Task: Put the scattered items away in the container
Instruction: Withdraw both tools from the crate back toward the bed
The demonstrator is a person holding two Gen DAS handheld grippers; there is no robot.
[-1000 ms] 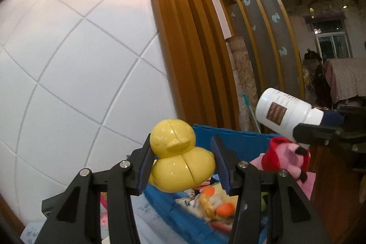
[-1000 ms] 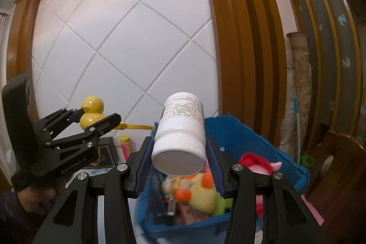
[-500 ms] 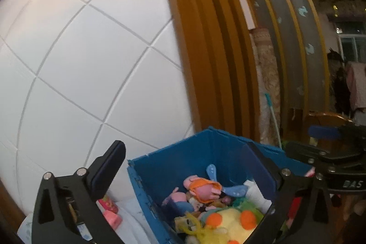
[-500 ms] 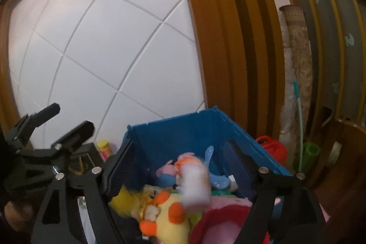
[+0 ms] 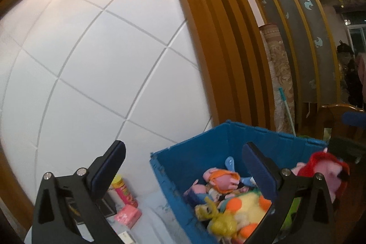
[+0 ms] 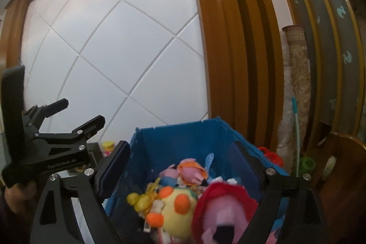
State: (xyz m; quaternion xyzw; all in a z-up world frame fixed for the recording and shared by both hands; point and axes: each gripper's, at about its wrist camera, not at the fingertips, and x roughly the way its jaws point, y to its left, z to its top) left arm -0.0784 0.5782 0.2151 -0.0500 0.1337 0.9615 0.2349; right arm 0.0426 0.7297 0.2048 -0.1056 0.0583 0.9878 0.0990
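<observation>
A blue plastic bin (image 5: 180, 166) (image 6: 173, 138) holds several plush toys: a pink and orange doll (image 5: 219, 177) (image 6: 189, 170), a yellow plush with orange spots (image 5: 242, 205) (image 6: 173, 202), and a red and pink plush (image 5: 324, 166) (image 6: 224, 209). My left gripper (image 5: 183, 166) is open and empty above the bin's left wall; it also shows in the right wrist view (image 6: 73, 116). My right gripper (image 6: 180, 164) is open and empty above the bin. The yellow duck and the white bottle are not clearly visible.
On the white surface left of the bin lie a pink tube with a yellow cap (image 5: 123, 191), a pink packet (image 5: 128, 216) and a dark framed object (image 5: 105, 209). A white tiled wall and wooden slats stand behind. A wooden chair (image 6: 340, 166) is at the right.
Both grippers opened and let go: the yellow duck left my left gripper, the white bottle fell from my right gripper into the bin. Both views now tilt down over the bin.
</observation>
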